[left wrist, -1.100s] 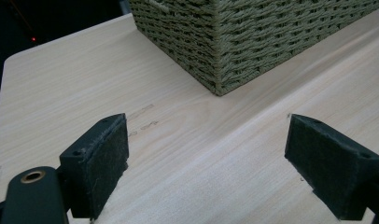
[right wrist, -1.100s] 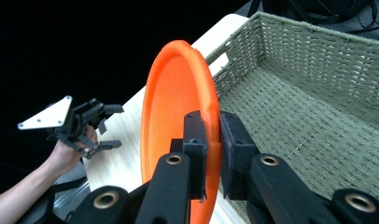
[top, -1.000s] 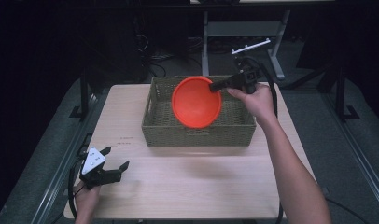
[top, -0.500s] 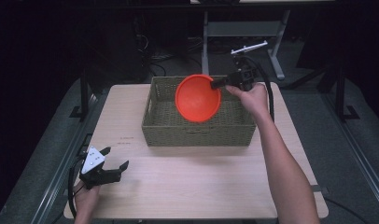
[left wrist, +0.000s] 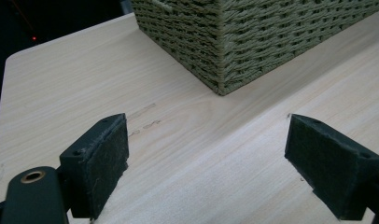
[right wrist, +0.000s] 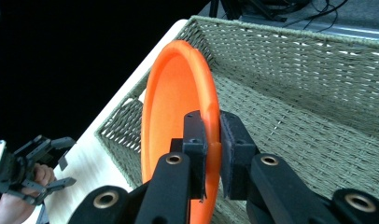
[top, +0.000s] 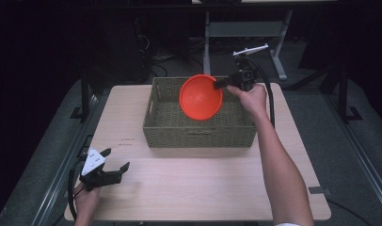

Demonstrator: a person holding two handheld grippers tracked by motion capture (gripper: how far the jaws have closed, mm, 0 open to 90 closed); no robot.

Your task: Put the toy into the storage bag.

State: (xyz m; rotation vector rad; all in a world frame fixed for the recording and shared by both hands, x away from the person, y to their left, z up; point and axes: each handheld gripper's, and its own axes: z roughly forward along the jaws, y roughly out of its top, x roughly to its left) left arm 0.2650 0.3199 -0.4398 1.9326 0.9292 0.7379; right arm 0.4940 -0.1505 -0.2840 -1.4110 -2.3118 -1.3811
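An orange bowl [top: 200,96] hangs tilted on edge above a woven olive basket [top: 198,132] at the table's far middle. My right gripper [top: 220,83] is shut on the bowl's rim, and in the right gripper view its jaws pinch the orange bowl [right wrist: 178,107] over the basket's interior [right wrist: 309,116]. My left gripper [top: 115,164] rests open near the table's front left corner with nothing between its jaws. In the left gripper view the left gripper [left wrist: 206,158] faces bare wood, with a corner of the basket [left wrist: 234,42] ahead.
The light wood table [top: 203,188] has free room in front of the basket. Beyond its far edge stand a metal stand [top: 245,28] and cables on a dark floor. The other hand with its gripper [right wrist: 24,172] appears far off in the right gripper view.
The orange bowl has risen slightly with my right gripper and stays above the basket. The left gripper has not moved.
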